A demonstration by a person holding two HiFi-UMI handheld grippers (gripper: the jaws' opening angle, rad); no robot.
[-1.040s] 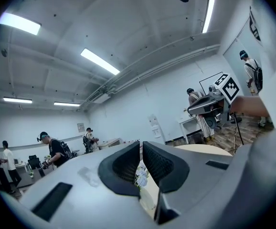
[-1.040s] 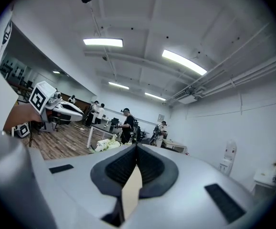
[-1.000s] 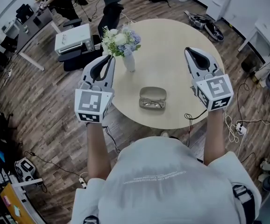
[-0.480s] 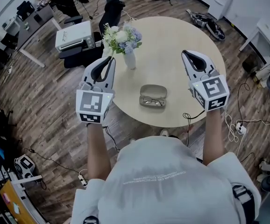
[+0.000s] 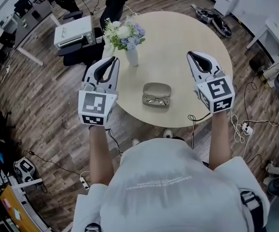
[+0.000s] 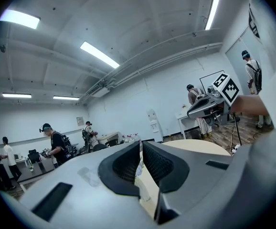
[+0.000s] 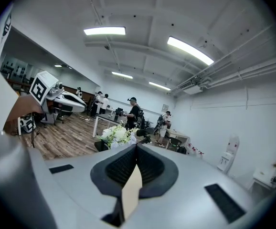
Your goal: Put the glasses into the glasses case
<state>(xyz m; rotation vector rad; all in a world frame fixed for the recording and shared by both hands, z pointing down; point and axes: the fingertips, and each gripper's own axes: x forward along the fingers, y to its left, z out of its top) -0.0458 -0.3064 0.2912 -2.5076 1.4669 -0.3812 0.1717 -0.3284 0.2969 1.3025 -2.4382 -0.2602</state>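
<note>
Grey glasses case (image 5: pixel 157 89) lies open between and below both grippers, glasses (image 5: pixel 156 100) inside. Left gripper (image 5: pixel 113 60) and right gripper (image 5: pixel 190 55) hover with jaws together, empty. A clumsy lid push could slide the case or pinch a temple.

Flower vase (image 5: pixel 131 52); round table (image 5: pixel 188 37)

Head camera steeply above table (image 5: pixel 178 47)
</note>
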